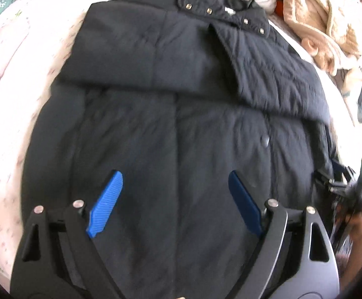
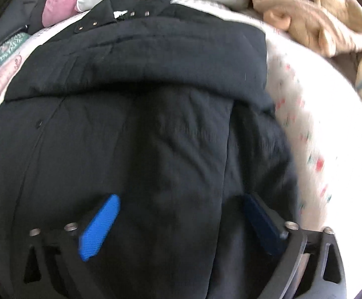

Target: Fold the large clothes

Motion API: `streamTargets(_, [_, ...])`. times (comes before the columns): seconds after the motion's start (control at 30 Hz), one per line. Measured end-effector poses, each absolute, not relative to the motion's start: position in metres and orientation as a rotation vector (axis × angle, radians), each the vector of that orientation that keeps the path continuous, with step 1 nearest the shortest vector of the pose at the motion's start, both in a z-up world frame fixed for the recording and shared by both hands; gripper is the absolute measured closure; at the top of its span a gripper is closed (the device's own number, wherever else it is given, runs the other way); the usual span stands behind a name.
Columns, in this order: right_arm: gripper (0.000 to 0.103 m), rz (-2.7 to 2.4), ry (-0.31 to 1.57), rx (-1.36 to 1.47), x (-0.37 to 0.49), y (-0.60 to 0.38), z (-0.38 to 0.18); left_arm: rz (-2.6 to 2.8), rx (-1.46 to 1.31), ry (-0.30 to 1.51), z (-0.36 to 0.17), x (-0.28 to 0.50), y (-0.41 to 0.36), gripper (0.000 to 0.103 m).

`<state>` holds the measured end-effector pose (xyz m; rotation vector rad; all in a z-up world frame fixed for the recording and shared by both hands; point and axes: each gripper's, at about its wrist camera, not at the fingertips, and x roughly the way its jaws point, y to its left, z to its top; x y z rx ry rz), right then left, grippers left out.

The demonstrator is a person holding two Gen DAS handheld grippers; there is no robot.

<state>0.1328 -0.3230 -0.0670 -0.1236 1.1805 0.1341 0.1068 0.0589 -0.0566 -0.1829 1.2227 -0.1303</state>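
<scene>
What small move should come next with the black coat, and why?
Probably lower both grippers to the near hem and close on it. The coat lies flat on the bed, both sleeves already folded across the chest, so only the lengthwise fold is left. The left gripper and right gripper are open above the lower half, holding nothing.
</scene>
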Motion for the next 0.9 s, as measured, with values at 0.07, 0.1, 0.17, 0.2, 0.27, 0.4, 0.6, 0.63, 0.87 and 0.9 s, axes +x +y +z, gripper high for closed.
streamTargets(0.07, [0.000,0.155,1.187,-0.136,0.129,-0.324,-0.067,-0.126,-0.166,1.247,-0.059,0.091,0.070,0.016])
streamTargets(0.1, [0.000,0.162,1.199,-0.147,0.127,-0.324,-0.066,-0.121,-0.157,1.258,-0.060,0.085,0.075,0.016])
streamTargets(0.17, [0.000,0.168,1.234,-0.152,0.120,-0.328,-0.065,-0.111,-0.136,1.270,-0.061,0.071,0.087,0.016])
streamTargets(0.2, [0.000,0.172,1.252,-0.154,0.110,-0.331,-0.064,-0.105,-0.128,1.272,-0.061,0.064,0.094,0.016])
streamTargets(0.27, [0.000,0.184,1.298,-0.177,0.093,-0.332,-0.064,-0.081,-0.113,1.277,-0.063,0.053,0.110,0.016])
streamTargets(0.4, [0.000,0.213,1.360,-0.205,0.068,-0.336,-0.062,-0.024,-0.119,1.298,-0.074,0.035,0.140,0.016])
streamTargets(0.6, [0.000,0.238,1.396,-0.226,0.031,-0.348,-0.061,0.026,-0.184,1.333,-0.097,0.013,0.181,0.008])
streamTargets(0.63, [0.000,0.247,1.406,-0.222,0.025,-0.351,-0.059,0.027,-0.216,1.345,-0.101,0.010,0.187,0.007])
streamTargets(0.87, [0.000,0.308,1.431,-0.079,-0.013,-0.391,-0.041,-0.036,-0.328,1.368,-0.106,-0.003,0.215,0.006])
streamTargets(0.9, [0.000,0.313,1.443,-0.045,-0.018,-0.397,-0.037,-0.046,-0.322,1.380,-0.106,-0.004,0.216,0.006])
